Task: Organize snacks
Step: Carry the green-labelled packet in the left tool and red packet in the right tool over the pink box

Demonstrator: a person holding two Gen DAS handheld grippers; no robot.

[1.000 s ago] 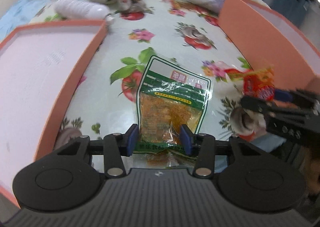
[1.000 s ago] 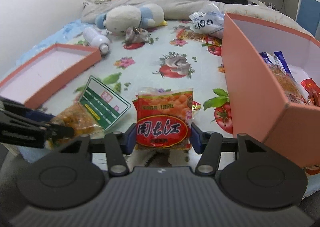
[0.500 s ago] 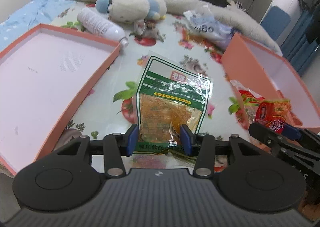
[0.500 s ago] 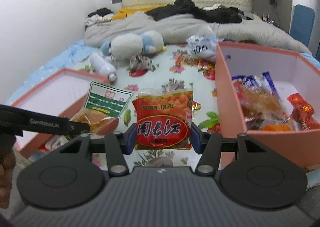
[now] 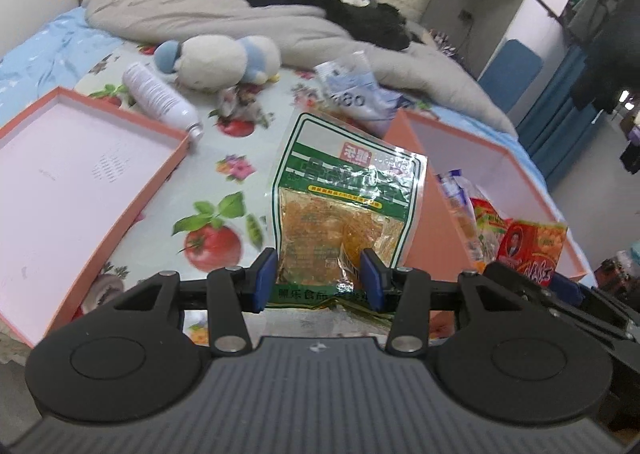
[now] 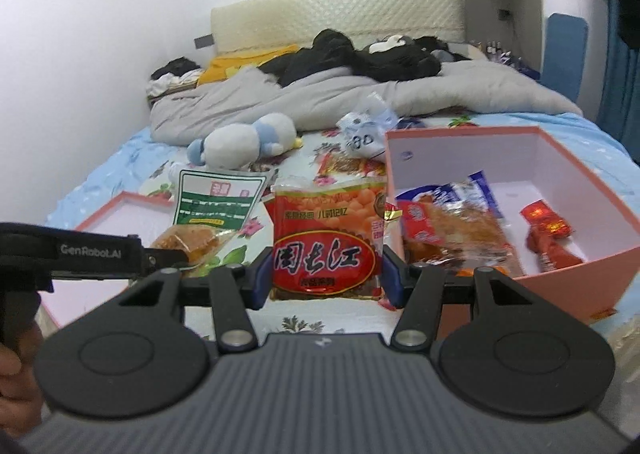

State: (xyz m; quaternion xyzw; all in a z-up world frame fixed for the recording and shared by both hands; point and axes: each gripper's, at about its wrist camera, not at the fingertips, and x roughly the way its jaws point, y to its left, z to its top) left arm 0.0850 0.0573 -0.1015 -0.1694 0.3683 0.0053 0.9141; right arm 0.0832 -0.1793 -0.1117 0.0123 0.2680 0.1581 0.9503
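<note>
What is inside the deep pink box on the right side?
The pink box holds a large orange snack pack, blue-white wrappers and a red packet. What lies beneath them stays covered.

right tongs (image 6: 324, 274) clamped on red snack pack (image 6: 325, 238), held off bed | left tongs (image 6: 182, 256) grip green pack (image 6: 212, 210) | orange box (image 6: 540, 282) just right, snacks inside

Bed (image 5: 240, 158) bearing boxes, bottle, plush
</note>
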